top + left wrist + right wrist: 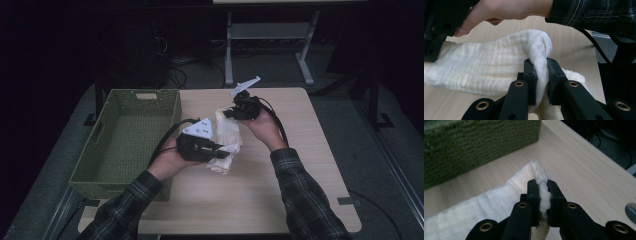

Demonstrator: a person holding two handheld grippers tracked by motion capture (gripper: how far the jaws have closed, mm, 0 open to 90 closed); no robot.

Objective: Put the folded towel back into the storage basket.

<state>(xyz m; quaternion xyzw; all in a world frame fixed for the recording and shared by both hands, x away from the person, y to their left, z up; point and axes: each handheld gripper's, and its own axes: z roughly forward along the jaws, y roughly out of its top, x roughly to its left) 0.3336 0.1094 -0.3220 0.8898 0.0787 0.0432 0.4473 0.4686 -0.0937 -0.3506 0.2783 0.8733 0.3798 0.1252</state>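
A pale wooden table with rounded corners [280,195] carries a green woven rectangular basket [125,145] along its left side, and above the bare wood just right of that basket a cream-white, crinkled cotton cloth [227,137] hangs stretched between the two tools. Both forearms, in dark plaid sleeves [305,195], come in from the near edge and angle inward toward each other, the hands raised off the tabletop. The right hand [265,127] sits farther from the person, palm turned inward, with the right gripper [231,113] pointing left at the cloth's far end; in the right gripper view its jaws are pressed together on a bunched corner of the fabric. The left hand [167,160] is nearer, wrapped under the left gripper [222,150], which points right at the cloth's near end; in the left gripper view its jaws clamp a thick fold of the fabric, the rest of which runs off toward the other hand.
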